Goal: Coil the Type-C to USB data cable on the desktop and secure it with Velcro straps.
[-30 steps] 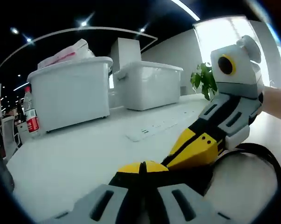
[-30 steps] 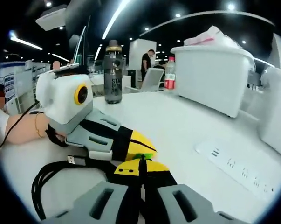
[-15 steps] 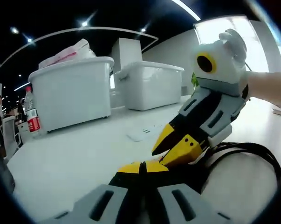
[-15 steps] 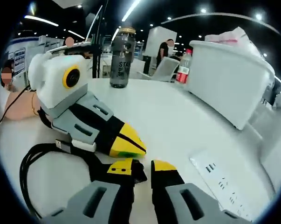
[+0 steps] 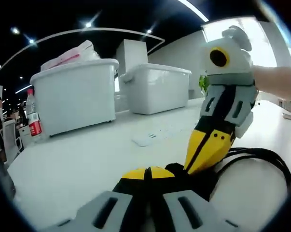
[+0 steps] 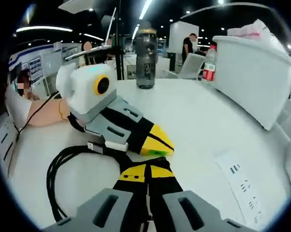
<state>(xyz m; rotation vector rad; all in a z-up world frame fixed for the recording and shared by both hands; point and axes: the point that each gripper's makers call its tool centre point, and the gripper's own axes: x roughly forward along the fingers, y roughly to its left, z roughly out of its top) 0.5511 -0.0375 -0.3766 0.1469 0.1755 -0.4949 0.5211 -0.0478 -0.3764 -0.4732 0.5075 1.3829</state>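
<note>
Left gripper view has the left tongs (image 5: 147, 173) closed tip to tip low on the white desk (image 5: 77, 164), pinching the dark bundle of the black cable (image 5: 261, 157) right at their tips. To their right the right tongs (image 5: 205, 162) come down steeply, tips also together, touching the same bundle just beside the left tips. The cable's loops fan out further right, past both.

Right gripper view shows the same meeting from the other side: the cable (image 6: 56, 176) lies as a long loop off to the left of the right tongs (image 6: 147, 170), its long axis running back toward the left tongs (image 6: 159, 145), which lie across it with tips closed. A silver plug end (image 6: 93, 144) rests beside them. Both pairs sit at the gathered middle of the coil, so either is equally near; the strap itself cannot be made out.
</note>
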